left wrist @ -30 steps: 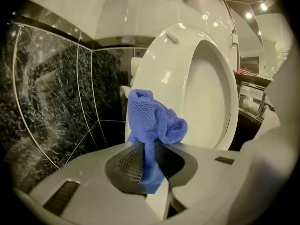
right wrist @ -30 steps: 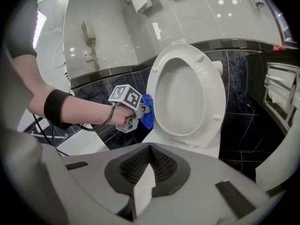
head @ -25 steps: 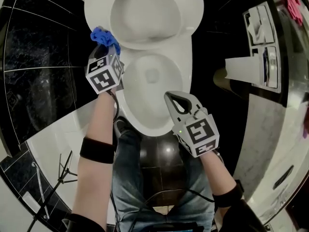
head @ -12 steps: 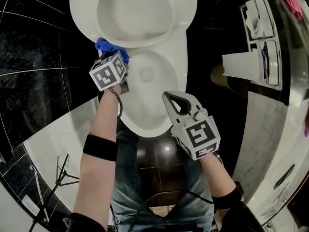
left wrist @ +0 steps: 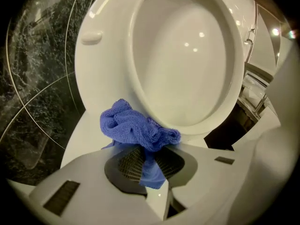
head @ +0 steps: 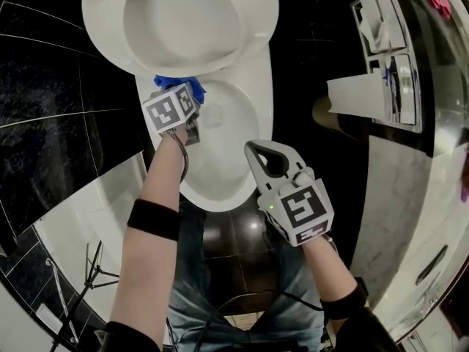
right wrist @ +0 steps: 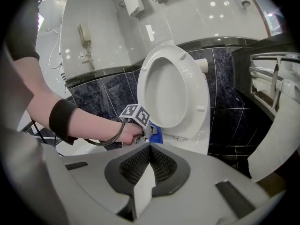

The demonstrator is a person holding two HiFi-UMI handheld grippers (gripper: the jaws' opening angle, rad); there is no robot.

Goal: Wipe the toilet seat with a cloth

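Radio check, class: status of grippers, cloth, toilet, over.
Left gripper shut on blue cloth, by the toilet hinge. Right gripper shut, empty, over bowl rim. Nothing in the way.

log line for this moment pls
task: wipe toilet seat | left gripper: shut on blue cloth, at base of raised seat | right gripper: shut, empty, by bowl rim

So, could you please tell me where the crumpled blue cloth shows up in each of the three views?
Left gripper view: the crumpled blue cloth sits at centre, pinched in the left gripper.
Head view: upper left of centre, just beyond that gripper.
Right gripper view: a small blue patch just left of centre.
Shared landmark: the raised white toilet seat, just beyond the cloth in every view.
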